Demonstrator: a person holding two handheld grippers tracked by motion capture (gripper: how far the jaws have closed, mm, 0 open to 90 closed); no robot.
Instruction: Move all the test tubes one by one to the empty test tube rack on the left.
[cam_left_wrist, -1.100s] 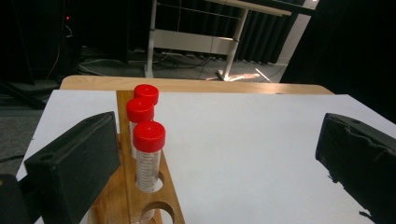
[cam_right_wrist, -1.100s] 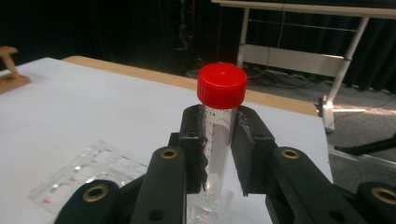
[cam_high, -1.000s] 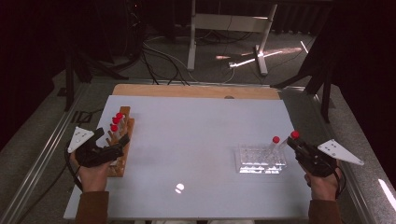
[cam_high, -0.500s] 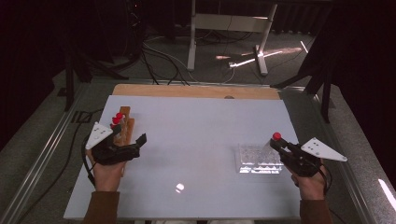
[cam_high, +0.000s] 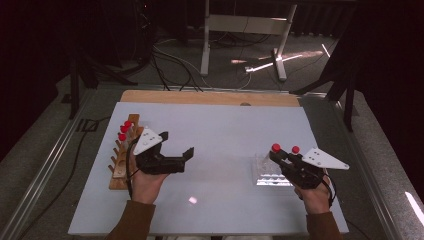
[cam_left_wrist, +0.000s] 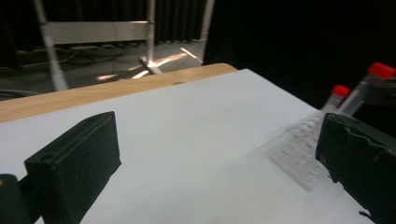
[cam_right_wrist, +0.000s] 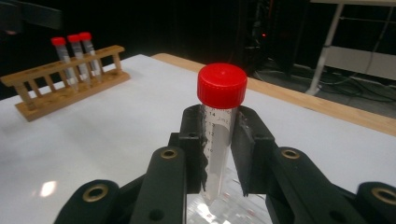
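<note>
Right gripper clamps a clear, red-capped tube; left gripper gapes wide.

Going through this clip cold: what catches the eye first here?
The red-capped tube clamped upright in the right gripper stands out, just above the clear plastic rack at the table's right. At the left edge, a wooden rack holds three more red-capped tubes, with the left gripper open and empty beside it.

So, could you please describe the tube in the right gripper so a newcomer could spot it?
Start at the clear plastic rack on the white table's right side. Above it, the right gripper clamps a red-capped tube; its neighbour stands free in the rack.
</note>
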